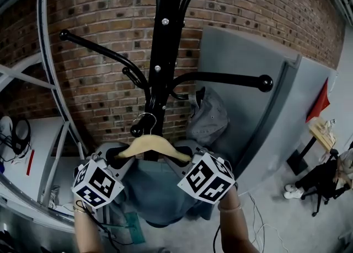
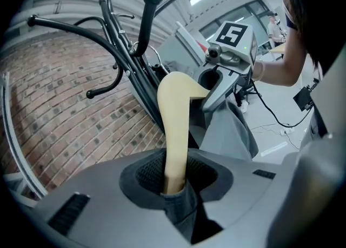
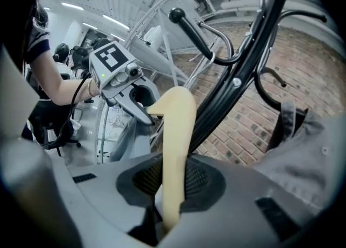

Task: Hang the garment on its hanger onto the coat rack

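Close before rack [image 1: 165,42], held level near a low peg [image 1: 136,130]: hanger [image 1: 154,146], garment [image 1: 157,197] draped beneath. Clamped at its left end by left gripper [image 2: 175,179], at its right end by right gripper [image 3: 170,179]. Behind, brick wall [image 1: 99,81]; to the right, grey cloth [image 1: 208,117] hung on rack.

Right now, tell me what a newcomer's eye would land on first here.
The black coat rack stands centre against the brick wall. Below it, a wooden hanger carrying a blue-grey garment is clamped at each end by the left gripper and right gripper. A grey garment hangs on the rack's right.
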A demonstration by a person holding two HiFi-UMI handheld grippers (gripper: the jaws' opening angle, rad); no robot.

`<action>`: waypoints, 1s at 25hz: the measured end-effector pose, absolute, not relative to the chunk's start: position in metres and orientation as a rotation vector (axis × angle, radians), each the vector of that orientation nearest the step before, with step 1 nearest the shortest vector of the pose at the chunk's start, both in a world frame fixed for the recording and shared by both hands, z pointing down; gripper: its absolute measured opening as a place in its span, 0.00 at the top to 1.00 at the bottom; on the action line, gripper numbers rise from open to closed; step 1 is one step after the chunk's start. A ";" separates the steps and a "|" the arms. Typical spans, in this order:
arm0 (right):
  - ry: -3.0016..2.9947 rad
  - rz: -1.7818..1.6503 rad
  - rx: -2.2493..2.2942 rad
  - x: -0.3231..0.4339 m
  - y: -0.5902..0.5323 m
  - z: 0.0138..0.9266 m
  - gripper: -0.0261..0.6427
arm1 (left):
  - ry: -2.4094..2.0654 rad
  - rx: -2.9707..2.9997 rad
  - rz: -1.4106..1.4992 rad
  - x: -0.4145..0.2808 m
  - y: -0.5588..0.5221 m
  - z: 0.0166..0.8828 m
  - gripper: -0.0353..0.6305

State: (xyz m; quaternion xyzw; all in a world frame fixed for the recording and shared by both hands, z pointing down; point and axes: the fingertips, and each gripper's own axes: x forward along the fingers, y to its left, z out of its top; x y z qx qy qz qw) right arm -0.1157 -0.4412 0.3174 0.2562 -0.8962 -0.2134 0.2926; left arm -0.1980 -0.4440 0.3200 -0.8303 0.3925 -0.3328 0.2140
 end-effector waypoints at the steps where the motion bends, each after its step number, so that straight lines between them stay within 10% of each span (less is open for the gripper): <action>1: -2.390 -0.570 0.685 -0.115 -0.442 0.317 0.85 | 1.090 -2.302 -0.917 -0.198 -0.445 0.320 0.81; 25: -2.364 -0.618 0.791 -0.111 -0.438 0.308 0.78 | 1.111 -2.346 -0.793 -0.196 -0.441 0.308 0.70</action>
